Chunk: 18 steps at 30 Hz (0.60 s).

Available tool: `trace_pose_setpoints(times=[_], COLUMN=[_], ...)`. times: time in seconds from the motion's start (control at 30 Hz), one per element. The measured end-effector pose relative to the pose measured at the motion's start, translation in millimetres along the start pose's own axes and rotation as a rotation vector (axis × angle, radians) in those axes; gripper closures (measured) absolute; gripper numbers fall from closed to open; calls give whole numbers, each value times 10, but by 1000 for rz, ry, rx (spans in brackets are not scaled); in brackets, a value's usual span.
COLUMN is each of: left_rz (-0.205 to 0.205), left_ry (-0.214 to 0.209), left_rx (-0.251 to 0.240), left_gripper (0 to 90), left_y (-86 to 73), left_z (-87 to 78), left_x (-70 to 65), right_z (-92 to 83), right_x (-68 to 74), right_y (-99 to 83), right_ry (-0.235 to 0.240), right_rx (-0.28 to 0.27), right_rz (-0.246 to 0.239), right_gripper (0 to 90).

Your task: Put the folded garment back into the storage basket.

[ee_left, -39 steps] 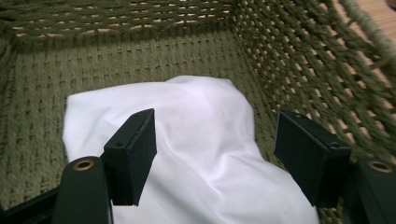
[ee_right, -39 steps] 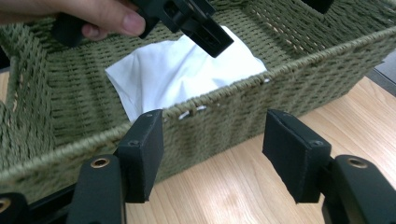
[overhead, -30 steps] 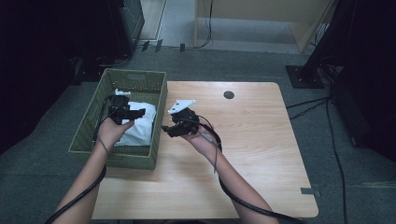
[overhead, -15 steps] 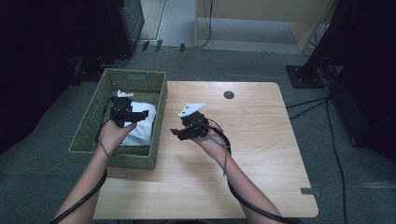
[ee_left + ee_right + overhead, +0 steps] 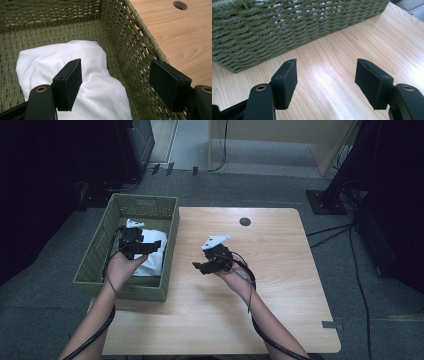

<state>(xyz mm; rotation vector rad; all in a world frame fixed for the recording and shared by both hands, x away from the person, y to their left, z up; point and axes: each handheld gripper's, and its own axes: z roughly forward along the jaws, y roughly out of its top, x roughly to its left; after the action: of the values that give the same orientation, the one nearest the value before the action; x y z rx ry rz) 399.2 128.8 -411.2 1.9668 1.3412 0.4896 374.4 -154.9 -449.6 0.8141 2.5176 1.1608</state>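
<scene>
Now: left tongs (image 5: 116, 82) wide, empty, over white cloth (image 5: 82, 82) in woven basket (image 5: 130, 42). Right tongs (image 5: 325, 85) wide, empty, above bench (image 5: 352, 50). Best to lower left tongs, pinch cloth fold toward 9 o'clock, clear of basket wall.

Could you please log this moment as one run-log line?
left gripper: open, over white cloth in basket | right gripper: open, empty, over table

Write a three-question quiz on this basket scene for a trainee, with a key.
1. True or false: the white cloth lies inside the green woven basket.
2. Over what does the right gripper hover: A the basket, B the bare wooden table, C the floor?
3. How do the jaws of the left gripper stand, and do they hold anything?

Key
1. True.
2. B.
3. Open, above the cloth, holding nothing.
</scene>
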Motion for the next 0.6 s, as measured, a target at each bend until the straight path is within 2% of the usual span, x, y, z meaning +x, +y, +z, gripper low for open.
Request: trace_pose_setpoints(times=[0.33,0.6], left_rz=[-27,-7], left_ry=[-37,-53], left_rx=[-10,-4], left_gripper=[274,274], left_y=[-13,-12], left_z=[-59,-110], left_x=[-72,-193], right_z=[-14,-45], right_x=[-52,-101], right_y=[-187,-295], right_ry=[-7,-18], right_rx=[9,17], right_rz=[23,35], right_gripper=[348,345])
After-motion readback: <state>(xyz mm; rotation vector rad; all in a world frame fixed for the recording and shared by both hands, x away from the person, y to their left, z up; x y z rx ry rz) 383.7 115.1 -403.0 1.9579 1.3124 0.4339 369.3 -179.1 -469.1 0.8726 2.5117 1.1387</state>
